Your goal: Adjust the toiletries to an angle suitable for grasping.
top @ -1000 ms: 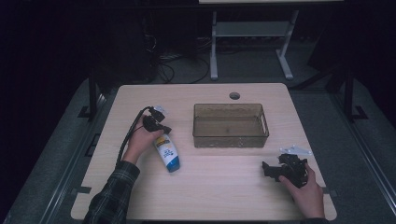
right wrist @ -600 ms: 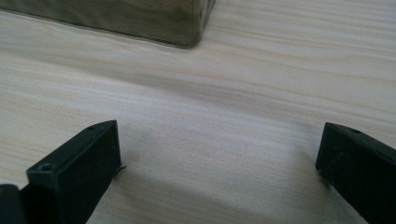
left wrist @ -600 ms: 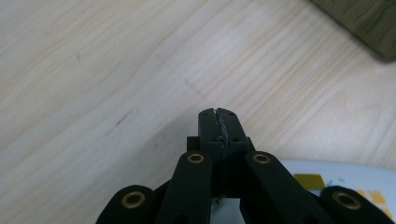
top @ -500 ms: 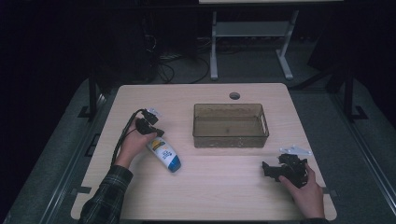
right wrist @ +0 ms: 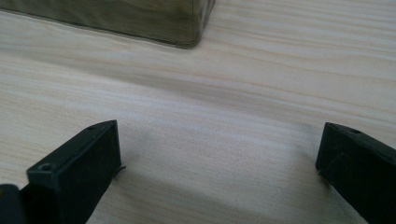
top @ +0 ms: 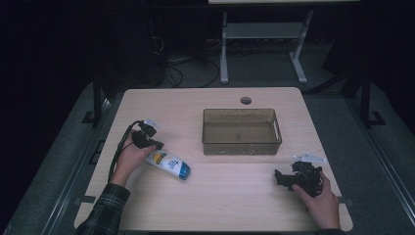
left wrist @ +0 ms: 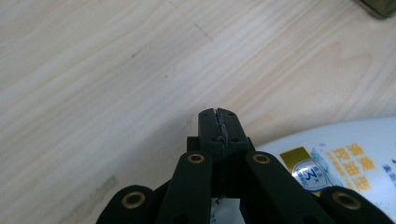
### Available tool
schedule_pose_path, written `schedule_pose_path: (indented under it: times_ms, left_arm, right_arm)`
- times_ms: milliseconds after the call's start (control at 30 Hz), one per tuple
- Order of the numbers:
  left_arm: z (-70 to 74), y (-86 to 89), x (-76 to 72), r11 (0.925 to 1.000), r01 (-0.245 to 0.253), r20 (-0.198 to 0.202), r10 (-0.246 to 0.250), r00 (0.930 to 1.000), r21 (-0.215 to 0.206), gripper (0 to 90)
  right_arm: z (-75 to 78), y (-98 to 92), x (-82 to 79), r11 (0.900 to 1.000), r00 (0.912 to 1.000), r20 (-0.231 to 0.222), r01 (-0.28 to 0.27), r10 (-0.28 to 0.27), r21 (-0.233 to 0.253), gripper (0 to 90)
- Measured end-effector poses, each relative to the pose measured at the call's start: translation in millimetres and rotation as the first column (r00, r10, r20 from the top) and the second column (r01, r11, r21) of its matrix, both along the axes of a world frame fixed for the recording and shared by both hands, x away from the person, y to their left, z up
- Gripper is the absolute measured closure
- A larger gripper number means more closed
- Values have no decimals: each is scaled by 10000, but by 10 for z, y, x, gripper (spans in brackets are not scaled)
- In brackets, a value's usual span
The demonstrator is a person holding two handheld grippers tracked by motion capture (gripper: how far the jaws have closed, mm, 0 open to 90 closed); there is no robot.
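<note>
White bottle (top: 168, 164) w/ blue cap lies on its side near the desk's (top: 195, 105) left edge, long axis running diagonally: base up-left by the left gripper (top: 147, 137), cap end pointing toward the desk's near-middle. In the left gripper view the jaws are pressed together on nothing, and the bottle (left wrist: 336, 163) sits just beside them, to that view's right. Left hand is clearly the nearer one. Right gripper (top: 293, 177) rests at the near right corner, well apart from the bottle, jaws spread wide over bare wood, w/ the brown bin (top: 241, 132) between the two sides. Vs a second ago: left gripper has slid toward the left edge, off the bottle's base; bottle now tilts more; right side unchanged.
</note>
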State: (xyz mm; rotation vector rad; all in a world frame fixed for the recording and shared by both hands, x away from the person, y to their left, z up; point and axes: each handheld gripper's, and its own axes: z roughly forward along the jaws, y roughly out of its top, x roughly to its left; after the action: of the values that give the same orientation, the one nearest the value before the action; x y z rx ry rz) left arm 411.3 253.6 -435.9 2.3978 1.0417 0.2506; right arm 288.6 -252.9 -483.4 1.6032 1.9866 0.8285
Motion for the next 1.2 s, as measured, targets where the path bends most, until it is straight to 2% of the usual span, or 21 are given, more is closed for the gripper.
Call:
schedule_pose_path:
  times_ms: [400, 633, 933, 1000, 1067, 1200]
  left_arm:
    - [-30, 223, -197, 9997, -245, -95, 244, 9997, -70, 900]
    - [-69, 340, -378, 9982, -444, -136, 439, 9989, -392, 900]
    - [-93, 406, -587, 9960, -538, -55, 535, 9986, -718, 900]
    - [-83, 413, -618, 9966, -483, -82, 479, 9988, -672, 900]
    - [-70, 417, -665, 9949, -558, -13, 559, 9984, -846, 900]
    - [-72, 442, -784, 9952, -514, 4, 516, 9987, -838, 900]
  right_arm:
    - [0, 0, -4, 10000, 10000, -6, 3, -3, 8, 0]
    - [1, 0, -5, 10000, 10000, -11, 7, -7, 10, 0]
    - [0, 0, -6, 10000, 10000, -9, 7, -7, 6, 0]
    - [1, 0, -7, 10000, 10000, -13, 13, -13, 13, 0]
    - [1, 1, -7, 10000, 10000, -19, 19, -19, 16, 0]
    - [1, 0, -12, 10000, 10000, -8, 14, -14, 19, 0]
